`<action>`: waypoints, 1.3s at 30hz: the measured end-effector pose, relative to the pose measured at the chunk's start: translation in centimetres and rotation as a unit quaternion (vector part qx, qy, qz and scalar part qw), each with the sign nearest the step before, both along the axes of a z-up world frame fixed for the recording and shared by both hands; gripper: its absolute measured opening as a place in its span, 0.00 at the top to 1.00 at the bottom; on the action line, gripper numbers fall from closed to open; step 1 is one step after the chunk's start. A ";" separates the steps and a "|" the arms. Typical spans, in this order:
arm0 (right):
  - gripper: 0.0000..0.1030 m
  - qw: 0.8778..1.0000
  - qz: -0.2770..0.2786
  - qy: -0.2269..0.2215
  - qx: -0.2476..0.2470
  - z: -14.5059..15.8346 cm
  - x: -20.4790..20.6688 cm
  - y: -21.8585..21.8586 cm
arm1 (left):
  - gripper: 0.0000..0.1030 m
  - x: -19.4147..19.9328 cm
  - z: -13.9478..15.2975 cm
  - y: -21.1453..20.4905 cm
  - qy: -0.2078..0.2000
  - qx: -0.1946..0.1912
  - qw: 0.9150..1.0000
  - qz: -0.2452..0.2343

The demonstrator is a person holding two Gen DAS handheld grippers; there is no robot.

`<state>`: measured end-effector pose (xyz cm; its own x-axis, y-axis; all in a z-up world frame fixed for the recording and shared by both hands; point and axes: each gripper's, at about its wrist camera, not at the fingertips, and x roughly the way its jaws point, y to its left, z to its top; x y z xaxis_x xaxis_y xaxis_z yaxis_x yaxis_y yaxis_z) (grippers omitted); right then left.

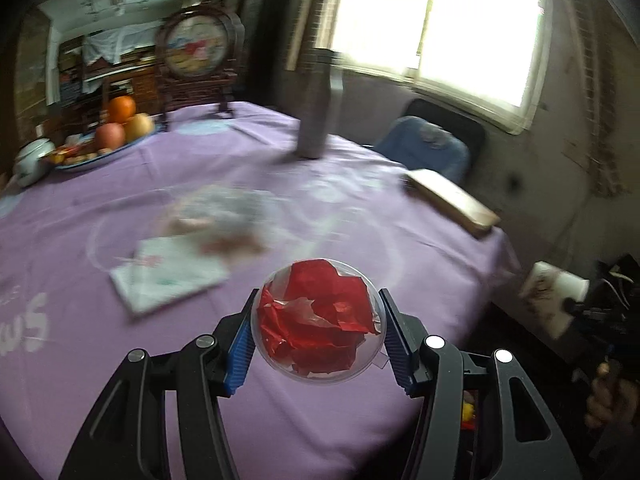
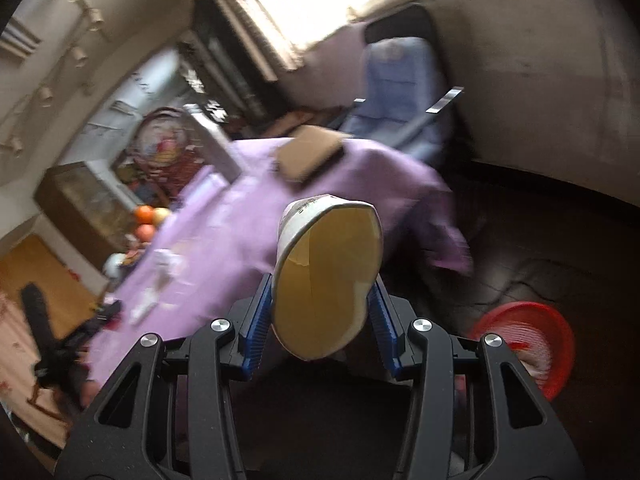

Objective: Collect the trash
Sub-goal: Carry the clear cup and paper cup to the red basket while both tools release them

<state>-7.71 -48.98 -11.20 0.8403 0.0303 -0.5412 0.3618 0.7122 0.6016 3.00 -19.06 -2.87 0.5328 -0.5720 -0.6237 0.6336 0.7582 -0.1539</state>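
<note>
left tongs (image 1: 318, 332) pinching clear cup of red wrapper (image 1: 318, 320) above purple tabletop (image 1: 120, 200) | right tongs (image 2: 320, 312) pinching squashed paper cup (image 2: 326, 276) | red bin (image 2: 536, 340) on floor, right

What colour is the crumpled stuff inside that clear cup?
Red, seen best in the left wrist view: crumpled wrapper inside the clear cup.

Counts: two grippers, the left gripper (image 1: 318, 330) and the right gripper (image 2: 320, 300). One clear cup (image 1: 320, 322) of red scraps, one paper cup (image 2: 326, 276). One red basket (image 2: 532, 344), one purple table (image 1: 280, 420), one blue chair (image 2: 400, 80), one grey bottle (image 1: 318, 108), one plate (image 1: 100, 156) carrying three fruits (blurred, so roughly), one flat packet (image 1: 168, 278).
</note>
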 end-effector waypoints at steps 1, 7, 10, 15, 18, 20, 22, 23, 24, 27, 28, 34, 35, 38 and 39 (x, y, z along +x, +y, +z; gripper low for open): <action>0.54 1.000 -0.007 0.012 -0.004 -0.6 -0.3 -0.5 | 0.45 -0.8 -0.1 -0.9 0.001 -0.002 1.000 -0.012; 0.54 0.991 -0.049 0.122 0.007 -7.3 -3.3 -4.6 | 0.45 -5.3 -1.6 -6.6 0.009 0.010 0.996 -0.087; 0.54 0.984 -0.062 0.169 0.007 -10.6 -4.3 -5.9 | 0.45 -7.0 -2.7 -9.1 0.009 0.026 0.993 -0.118; 0.44 0.972 -0.091 0.208 0.054 -15.7 -5.2 -8.5 | 0.45 -8.7 -5.0 -12.9 0.024 0.056 0.986 -0.153; 0.36 0.972 -0.101 0.194 0.087 -16.8 -5.8 -9.2 | 0.45 -9.4 -6.1 -14.7 0.028 0.074 0.983 -0.168; 0.36 0.974 -0.105 0.184 0.086 -16.6 -6.3 -9.6 | 0.45 -9.9 -6.7 -15.9 0.027 0.085 0.980 -0.176; 0.35 0.975 -0.110 0.172 0.085 -16.2 -6.8 -9.8 | 0.45 -10.4 -7.3 -17.1 0.030 0.095 0.978 -0.186; 0.34 0.976 -0.112 0.165 0.087 -16.1 -7.2 -10.0 | 0.45 -10.6 -7.6 -17.7 0.031 0.098 0.976 -0.191; 0.34 0.977 -0.115 0.158 0.090 -16.0 -7.9 -10.0 | 0.45 -10.8 -7.9 -18.5 0.034 0.103 0.974 -0.197; 0.32 0.977 -0.122 0.143 0.099 -15.7 -8.0 -10.7 | 0.45 -11.9 -9.0 -21.0 0.039 0.119 0.968 -0.218; 0.31 0.977 -0.126 0.138 0.101 -15.6 -8.3 -11.1 | 0.45 -12.3 -9.4 -21.9 0.041 0.125 0.965 -0.225; 0.31 0.974 -0.148 0.130 0.112 -16.5 -10.1 -12.9 | 0.45 -15.1 -11.6 -28.0 0.049 0.152 0.947 -0.278; 0.31 0.973 -0.151 0.129 0.115 -16.6 -10.5 -13.2 | 0.45 -15.5 -11.9 -28.8 0.050 0.155 0.945 -0.285; 0.31 0.970 -0.159 0.129 0.128 -17.3 -11.3 -13.9 | 0.38 -16.7 -12.6 -31.4 0.049 0.165 0.937 -0.304; 0.31 0.969 -0.161 0.129 0.133 -17.5 -11.6 -14.1 | 0.29 -17.0 -12.7 -31.9 0.046 0.166 0.937 -0.305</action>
<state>-19.31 -63.07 -28.72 0.6669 -0.0446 -0.7438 0.7028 0.3695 0.6080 -14.01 -51.00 -15.61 0.1048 -0.5181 -0.8489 0.9601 0.2752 -0.0495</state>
